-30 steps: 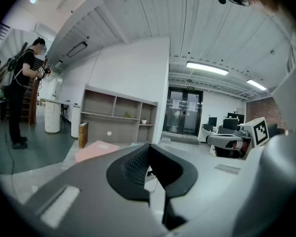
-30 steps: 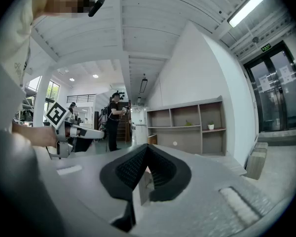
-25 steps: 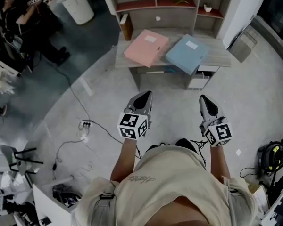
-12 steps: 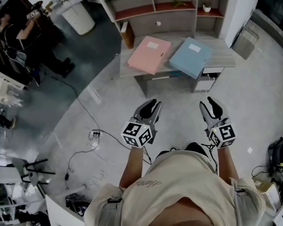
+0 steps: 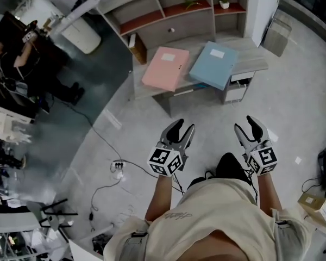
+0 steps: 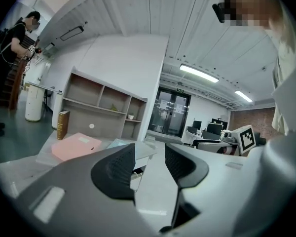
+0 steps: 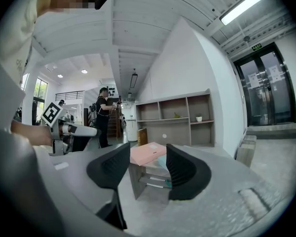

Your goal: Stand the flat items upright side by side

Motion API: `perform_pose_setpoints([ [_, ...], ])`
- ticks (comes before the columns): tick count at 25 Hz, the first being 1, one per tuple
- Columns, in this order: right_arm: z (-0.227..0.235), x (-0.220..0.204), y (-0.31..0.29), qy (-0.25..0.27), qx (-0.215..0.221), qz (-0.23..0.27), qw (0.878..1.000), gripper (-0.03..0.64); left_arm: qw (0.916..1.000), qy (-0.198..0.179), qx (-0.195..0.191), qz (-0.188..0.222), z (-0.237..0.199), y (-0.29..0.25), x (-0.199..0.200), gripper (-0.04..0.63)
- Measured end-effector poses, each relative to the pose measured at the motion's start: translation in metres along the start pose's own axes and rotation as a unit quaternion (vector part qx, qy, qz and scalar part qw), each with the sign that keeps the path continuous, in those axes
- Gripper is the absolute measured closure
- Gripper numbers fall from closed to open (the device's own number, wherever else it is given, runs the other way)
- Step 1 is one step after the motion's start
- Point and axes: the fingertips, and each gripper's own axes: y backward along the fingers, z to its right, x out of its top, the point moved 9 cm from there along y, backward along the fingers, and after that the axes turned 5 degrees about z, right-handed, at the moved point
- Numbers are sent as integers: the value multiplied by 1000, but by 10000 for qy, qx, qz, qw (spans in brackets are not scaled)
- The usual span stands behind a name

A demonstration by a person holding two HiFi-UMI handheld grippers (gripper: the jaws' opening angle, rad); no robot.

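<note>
The desk is sitting well ahead of me. The pink folder and blue folder are lying flat on it, long axes pointing away from me. My left tool and right tool, shut a second ago, are opening, both empty, readying for the first grasp.
</note>
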Motion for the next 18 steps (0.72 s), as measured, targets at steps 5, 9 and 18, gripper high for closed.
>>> perform_pose_setpoints([
  [5,25,-14,-12,-297,-162,-116,9994,385,9996,117,-59,-267,-1,-22,-10,388],
  [9,47,-15,-42,-403,-36,-120,9991,385,9992,46,45,-390,-14,-50,0,388],
  [18,115,-13,-117,-346,173,26,9992,385,9977,-369,-23,-567,-36,-144,36,387],
])
